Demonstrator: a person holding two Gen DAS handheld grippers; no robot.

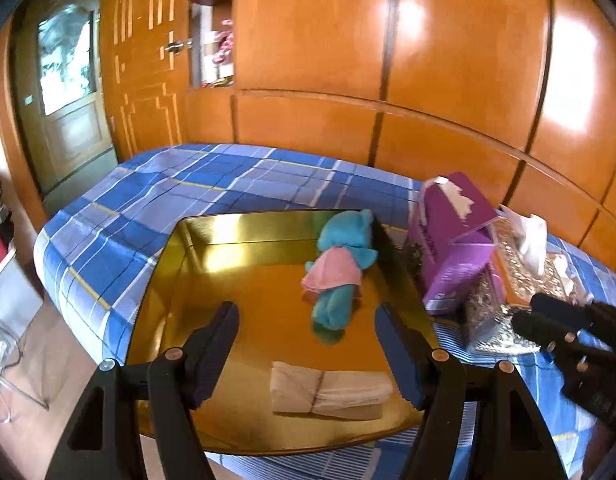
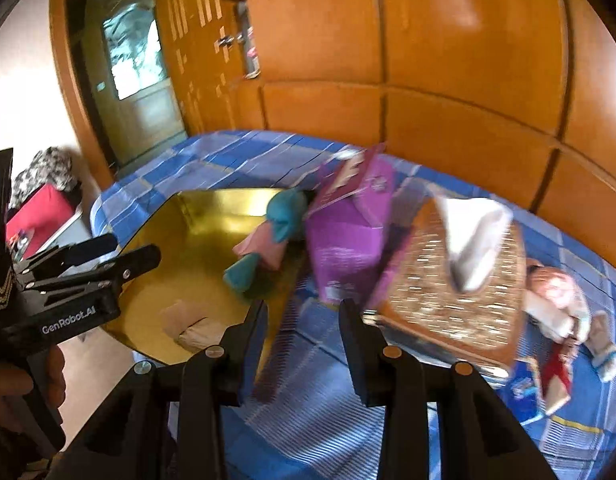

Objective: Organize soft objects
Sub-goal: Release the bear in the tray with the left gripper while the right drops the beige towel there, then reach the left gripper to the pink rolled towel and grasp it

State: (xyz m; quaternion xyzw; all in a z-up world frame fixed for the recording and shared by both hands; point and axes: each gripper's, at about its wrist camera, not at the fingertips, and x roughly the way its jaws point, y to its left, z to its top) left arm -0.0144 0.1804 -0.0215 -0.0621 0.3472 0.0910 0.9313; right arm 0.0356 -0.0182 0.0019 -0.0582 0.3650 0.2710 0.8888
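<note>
A gold tray (image 1: 228, 224) (image 2: 212, 232) lies on the bed. In it are a teal plush toy (image 1: 340, 268) (image 2: 284, 216) in a pink dress and a folded beige cloth (image 1: 328, 394) (image 2: 192, 328). My left gripper (image 1: 306, 320) (image 2: 134, 250) hovers open over the tray's near half, between cloth and plush, with nothing between its fingers. My right gripper (image 2: 304, 312) (image 1: 528, 312) stands partly open over the sheet, just right of the tray and in front of the purple tissue box (image 2: 348, 240); its jaws hold nothing.
The purple box (image 1: 452, 240) leans on a gold patterned tissue box (image 1: 516, 264) (image 2: 440, 292) with a white tissue sticking up. A doll (image 2: 556, 300) and a blue packet (image 2: 524, 392) lie farther right on the plaid bed (image 1: 168, 184). Wooden wardrobe panels (image 1: 448, 60) stand behind.
</note>
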